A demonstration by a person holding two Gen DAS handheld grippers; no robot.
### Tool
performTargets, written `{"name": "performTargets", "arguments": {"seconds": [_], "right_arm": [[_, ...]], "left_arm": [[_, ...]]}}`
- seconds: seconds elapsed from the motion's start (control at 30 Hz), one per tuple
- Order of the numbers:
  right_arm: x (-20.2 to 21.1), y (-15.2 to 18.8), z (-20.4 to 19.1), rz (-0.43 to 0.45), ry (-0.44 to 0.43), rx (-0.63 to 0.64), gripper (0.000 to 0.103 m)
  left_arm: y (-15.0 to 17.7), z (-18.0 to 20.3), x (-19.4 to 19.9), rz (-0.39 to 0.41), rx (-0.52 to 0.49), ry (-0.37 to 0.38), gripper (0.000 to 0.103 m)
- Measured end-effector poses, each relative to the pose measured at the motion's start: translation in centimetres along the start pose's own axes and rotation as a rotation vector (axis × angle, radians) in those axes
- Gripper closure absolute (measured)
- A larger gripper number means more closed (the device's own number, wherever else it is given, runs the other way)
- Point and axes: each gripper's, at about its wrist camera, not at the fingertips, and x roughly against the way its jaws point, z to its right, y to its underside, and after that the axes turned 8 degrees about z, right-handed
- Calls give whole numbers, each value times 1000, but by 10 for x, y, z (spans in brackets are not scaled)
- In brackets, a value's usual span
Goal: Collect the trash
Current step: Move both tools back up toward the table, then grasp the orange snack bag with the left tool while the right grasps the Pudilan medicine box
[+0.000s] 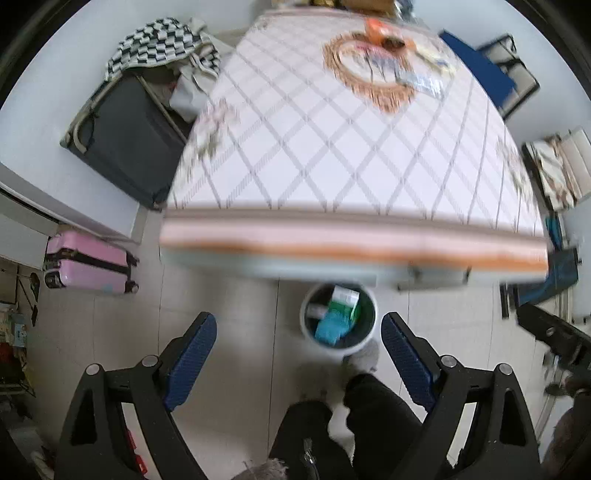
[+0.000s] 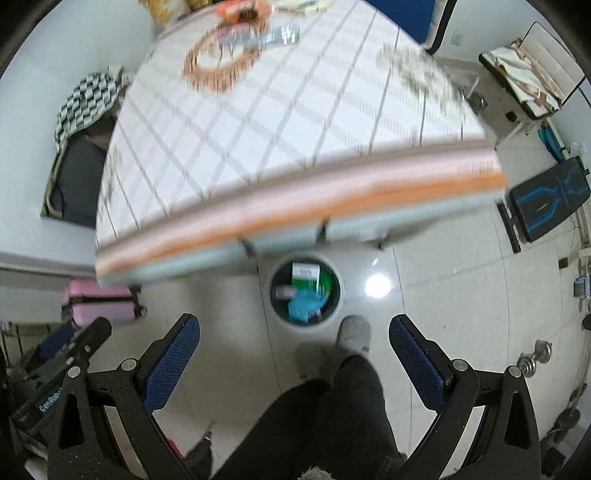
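A round white trash bin [image 1: 372, 334] [image 2: 338, 299] stands on the floor under the table's near edge. It holds a green and white carton [image 1: 345, 299] [image 2: 306, 275] and a blue wrapper [image 1: 330, 326] [image 2: 304, 304]. Several wrappers, one of them orange [image 1: 380, 31] [image 2: 236, 9], lie at the table's far end. My left gripper [image 1: 299, 332] is open and empty, high above the floor, left of the bin. My right gripper [image 2: 294, 334] is open and empty, just before the bin.
The table [image 1: 332, 155] [image 2: 277, 122] has a white diamond-pattern cloth. A pink suitcase [image 1: 88, 266] [image 2: 99, 301] lies on the floor at left. A dark cot [image 1: 122, 136] stands beyond it. The person's legs [image 1: 354, 417] [image 2: 332, 406] are below the grippers. A black bench [image 2: 546, 199] is at right.
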Motion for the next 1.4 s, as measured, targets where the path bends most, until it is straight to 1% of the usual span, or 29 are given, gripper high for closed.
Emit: {"name": "performTargets", "arguments": {"seconds": [0.03, 0.07, 0.13, 0.2, 0.27, 0.33, 0.37, 0.43, 0.47, 0.5, 0.57, 0.63, 0.67, 0.7, 0.8, 0.87, 0.9, 0.93, 0.97, 1.0, 1.07, 1.1, 1.13, 1.17, 1.23, 1.27, 1.3, 1.37, 1.4], "right_arm": [[4, -19, 0, 13, 7, 4, 0], [5, -35, -1, 21, 15, 9, 0], [4, -75, -1, 40, 17, 32, 0], [1, -117, 1, 50, 40, 62, 0], [-7, -169, 6, 59, 50, 91, 0], [-24, -230, 10, 63, 54, 124, 0], [-33, -259, 12, 62, 55, 140, 0], [-60, -331, 14, 54, 67, 165, 0], [-75, -359, 12, 45, 65, 179, 0], [-97, -398, 11, 31, 73, 199, 0], [-136, -456, 9, 4, 86, 223, 0], [-173, -500, 3, -20, 104, 261, 0], [-190, -515, 0, -34, 115, 280, 0], [-215, -536, -6, -56, 124, 307, 0], [-268, -570, -15, -105, 135, 354, 0], [-291, -582, -17, -135, 117, 364, 0], [-301, -586, -17, -147, 118, 372, 3], [-307, -588, -17, -154, 110, 378, 7], [-306, -590, -16, -141, 103, 379, 11], [-304, -593, -15, -124, 108, 378, 20], [-301, -603, -3, -105, 127, 318, 20], [-299, -609, 10, -100, 138, 253, 20], [-298, -615, 19, -91, 151, 212, 20], [-299, -619, 27, -82, 164, 184, 20], [-304, -627, 41, -93, 179, 135, 19], [-307, -630, 44, -102, 162, 128, 17], [-310, -632, 44, -113, 174, 138, 17], [-314, -635, 43, -128, 187, 153, 17], [-317, -638, 43, -131, 189, 151, 17]], "left_arm": [[-15, 0, -1, 8, 8, -12, 8], [-31, 1, -5, 16, 19, -19, 0], [-59, 6, -12, 26, 47, -33, 0], [-95, 15, -24, 36, 77, -48, 0], [-130, 22, -33, 43, 100, -62, 0], [-176, 36, -51, 52, 133, -86, 0], [-190, 43, -54, 52, 146, -94, 0], [-232, 55, -73, 39, 185, -104, 0], [-254, 64, -85, 30, 202, -109, 0], [-270, 69, -94, 24, 211, -111, 0], [-306, 84, -118, 9, 215, -134, 0], [-341, 96, -145, -4, 229, -148, 0], [-358, 100, -157, -13, 240, -151, 0], [-369, 103, -166, -17, 250, -147, 0], [-409, 111, -195, -24, 287, -133, 1], [-433, 118, -209, -14, 296, -112, 1], [-442, 122, -215, -9, 294, -100, 1], [-453, 126, -221, -5, 284, -87, 1], [-463, 131, -227, -3, 275, -76, 1], [-471, 135, -233, 0, 265, -59, 1], [-486, 144, -245, 1, 247, -37, 1], [-491, 148, -252, -3, 235, -24, 1], [-495, 152, -260, -13, 225, -13, 6], [-497, 154, -268, -26, 214, -12, 21], [-501, 158, -281, -52, 209, 0, 38], [-500, 159, -284, -55, 213, 10, 45], [-499, 159, -284, -49, 218, 17, 48], [-497, 162, -283, -37, 214, 17, 66], [-496, 164, -282, -35, 211, 19, 70]]}}
